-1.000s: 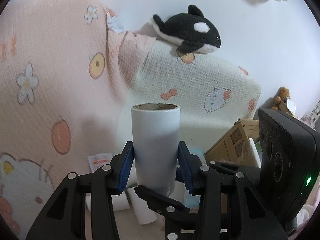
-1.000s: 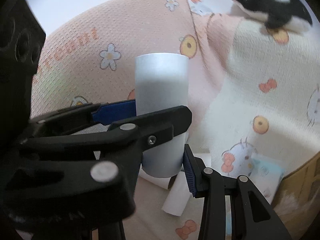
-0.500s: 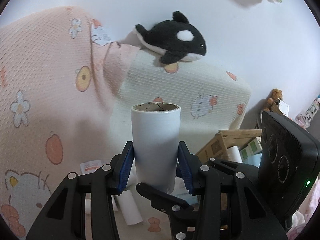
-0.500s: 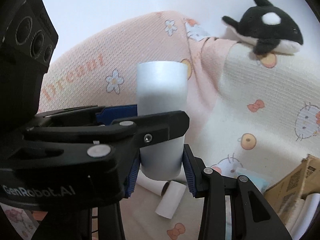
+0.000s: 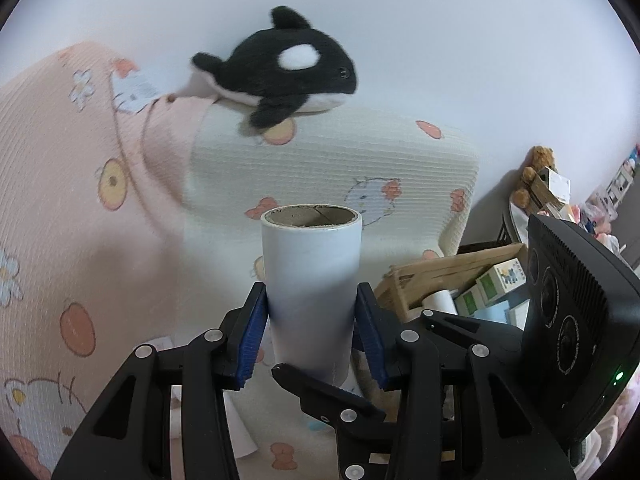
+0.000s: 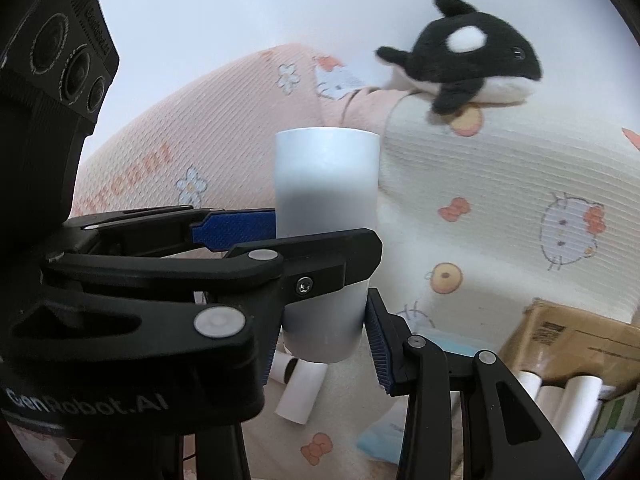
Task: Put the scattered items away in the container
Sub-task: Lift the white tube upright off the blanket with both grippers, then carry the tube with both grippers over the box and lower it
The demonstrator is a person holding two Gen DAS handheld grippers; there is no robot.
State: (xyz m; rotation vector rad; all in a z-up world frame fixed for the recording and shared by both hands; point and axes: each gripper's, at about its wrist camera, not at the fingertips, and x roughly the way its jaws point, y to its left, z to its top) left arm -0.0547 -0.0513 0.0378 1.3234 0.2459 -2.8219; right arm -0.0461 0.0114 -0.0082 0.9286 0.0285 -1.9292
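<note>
Holding one white roll [image 5: 312,292] together, the left gripper [image 5: 312,336] clamps its blue pads on the two sides, and the right gripper [image 6: 326,320] also closes on the same roll [image 6: 326,200] from a crossed angle. The cardboard box [image 5: 448,272], already with rolls inside, lies low to the right, near. Both hands should travel as one, keeping the roll upright. More rolls [image 6: 300,392] wait on the bedding [image 6: 480,184] below.
</note>
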